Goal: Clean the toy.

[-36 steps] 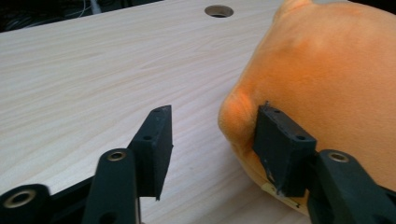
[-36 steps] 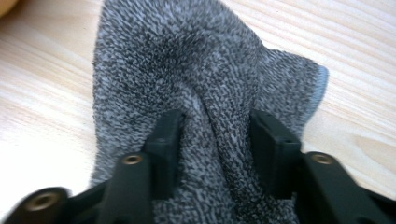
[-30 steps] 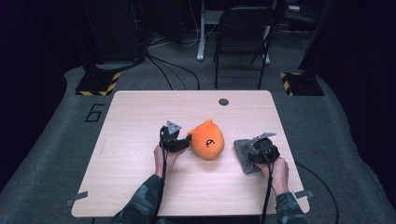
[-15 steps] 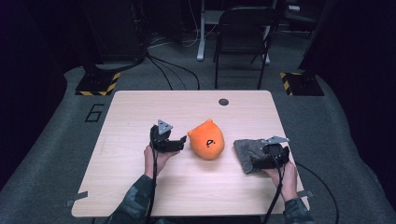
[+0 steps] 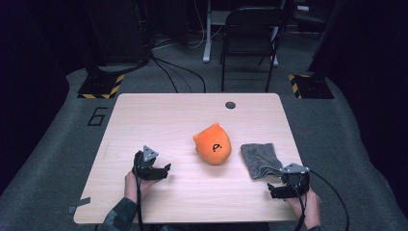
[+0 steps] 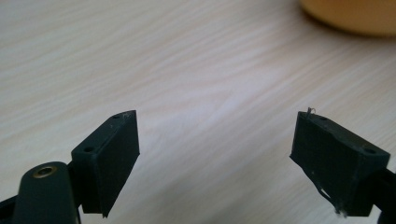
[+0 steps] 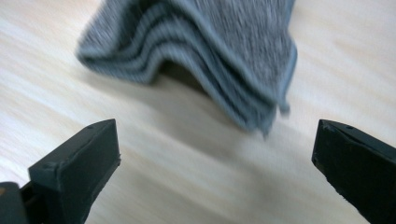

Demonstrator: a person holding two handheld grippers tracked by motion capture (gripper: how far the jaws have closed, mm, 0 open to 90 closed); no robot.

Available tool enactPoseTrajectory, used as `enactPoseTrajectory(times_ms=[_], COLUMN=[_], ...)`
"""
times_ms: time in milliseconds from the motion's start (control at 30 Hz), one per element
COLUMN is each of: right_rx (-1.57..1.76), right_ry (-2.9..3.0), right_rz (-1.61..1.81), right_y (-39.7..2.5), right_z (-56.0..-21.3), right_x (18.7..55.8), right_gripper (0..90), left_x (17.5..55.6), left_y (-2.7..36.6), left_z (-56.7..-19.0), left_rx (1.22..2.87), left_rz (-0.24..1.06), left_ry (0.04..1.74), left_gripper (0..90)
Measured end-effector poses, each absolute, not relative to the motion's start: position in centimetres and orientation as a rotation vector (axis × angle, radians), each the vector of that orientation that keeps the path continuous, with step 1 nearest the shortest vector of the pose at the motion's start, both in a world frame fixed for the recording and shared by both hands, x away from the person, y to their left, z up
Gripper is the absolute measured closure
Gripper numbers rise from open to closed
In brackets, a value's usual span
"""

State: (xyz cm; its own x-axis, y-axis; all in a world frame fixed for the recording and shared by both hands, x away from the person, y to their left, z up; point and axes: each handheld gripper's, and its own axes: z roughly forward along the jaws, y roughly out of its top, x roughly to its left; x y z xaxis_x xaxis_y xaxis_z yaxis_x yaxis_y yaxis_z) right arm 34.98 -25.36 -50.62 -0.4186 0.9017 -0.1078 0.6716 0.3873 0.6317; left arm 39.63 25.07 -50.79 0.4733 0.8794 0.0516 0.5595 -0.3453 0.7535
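Observation:
An orange plush toy (image 5: 213,147) with a small black face mark lies near the middle of the wooden table (image 5: 168,120). A folded grey cloth (image 5: 260,160) lies to its right, its layered edge bulging up in the right gripper view (image 7: 210,56). My left gripper (image 5: 162,172) is open, down at the front left, well apart from the toy, whose edge (image 6: 355,16) shows at the top right of the left gripper view. My right gripper (image 5: 275,191) is open too, just in front of the cloth, with nothing between the jaws.
A small dark round spot (image 5: 230,105) sits near the table's far edge. A folding chair (image 5: 250,38) and cables stand on the floor beyond. Yellow-black striped floor plates (image 5: 101,86) lie at both far corners.
Both grippers have drawn back toward the table's front edge. The left has left the toy's side, the right has let go of the cloth, which now lies folded beside the toy.

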Motion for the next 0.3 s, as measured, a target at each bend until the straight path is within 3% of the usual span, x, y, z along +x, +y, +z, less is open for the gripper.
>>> enactPoseTrajectory(times_ms=[300], right_rx=[1.401], right_ry=[2.198], right_rz=[0.82], right_y=[-27.4], right_z=[-52.3], right_x=[34.6], right_gripper=[0.0], left_x=[40.1], left_y=[25.3], left_z=[-52.0], left_rx=[2.089], left_rz=[0.584], left_ry=[1.177], left_gripper=[14.6])
